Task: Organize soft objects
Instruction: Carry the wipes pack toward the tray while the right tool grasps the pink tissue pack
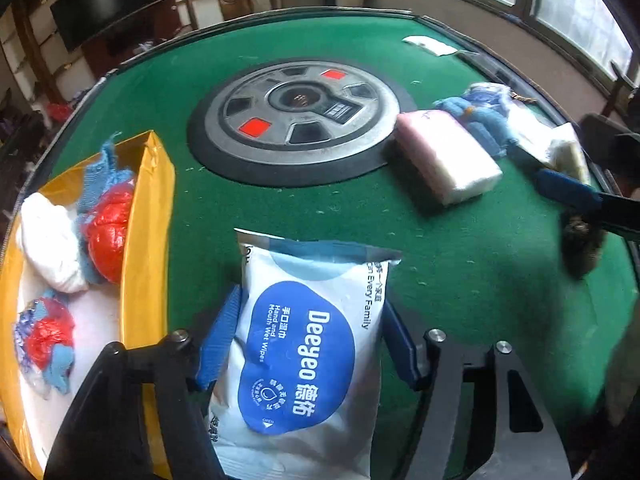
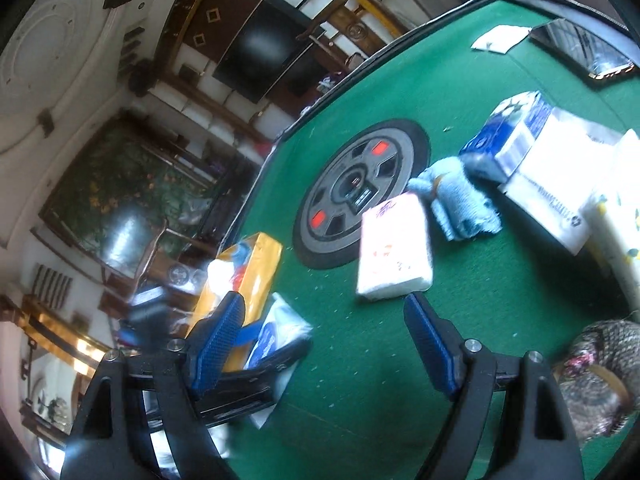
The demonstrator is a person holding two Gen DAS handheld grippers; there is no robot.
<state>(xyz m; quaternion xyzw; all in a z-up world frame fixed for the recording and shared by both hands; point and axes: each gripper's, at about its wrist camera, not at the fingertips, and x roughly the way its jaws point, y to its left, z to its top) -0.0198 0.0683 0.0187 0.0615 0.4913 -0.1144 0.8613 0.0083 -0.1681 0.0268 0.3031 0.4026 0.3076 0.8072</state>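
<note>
Left gripper (image 1: 308, 340): we see its two blue ribbed fingers closed on one wet-wipes pack (image 1: 304, 344), one finger pressing each long side; the jaws stand partly open at the pack's width.
Wet-wipes pack: one, soft glossy white pouch with a blue blob-shaped label; we read "Deegeo", "Hand and Mouth Wet Wipes", "OPEN" and part of "Every Family". It hangs between the fingers, over the green felt table (image 1: 440, 264).
Yellow box (image 1: 150, 216): one, shallow, open, white inside, just left of the left gripper.
Box contents: we count two red crinkled bundles in blue knit mesh (image 1: 108, 232), and one white crumpled cloth (image 1: 50, 240) touching the upper bundle.
Right gripper (image 2: 324, 340): we see blue textured pads set wide apart with only bare felt between them; it holds nothing.
Pink tissue pack (image 2: 394, 244): one, soft rectangular block, pink top, white sides, lying just ahead of the right gripper's fingers; print too blurred to read.
Blue knit item (image 2: 456, 200): one, fuzzy, light blue, beyond the pink pack and beside it.
Blue-and-white packs (image 2: 520, 136): we cannot count them; a cluster far right of the right gripper, writing unreadable.
Dark knit item (image 2: 600, 376): one, speckled, right of the right gripper.
Round hub (image 1: 294, 116): one, grey disc with two red squares, table centre, ahead of both grippers.
</note>
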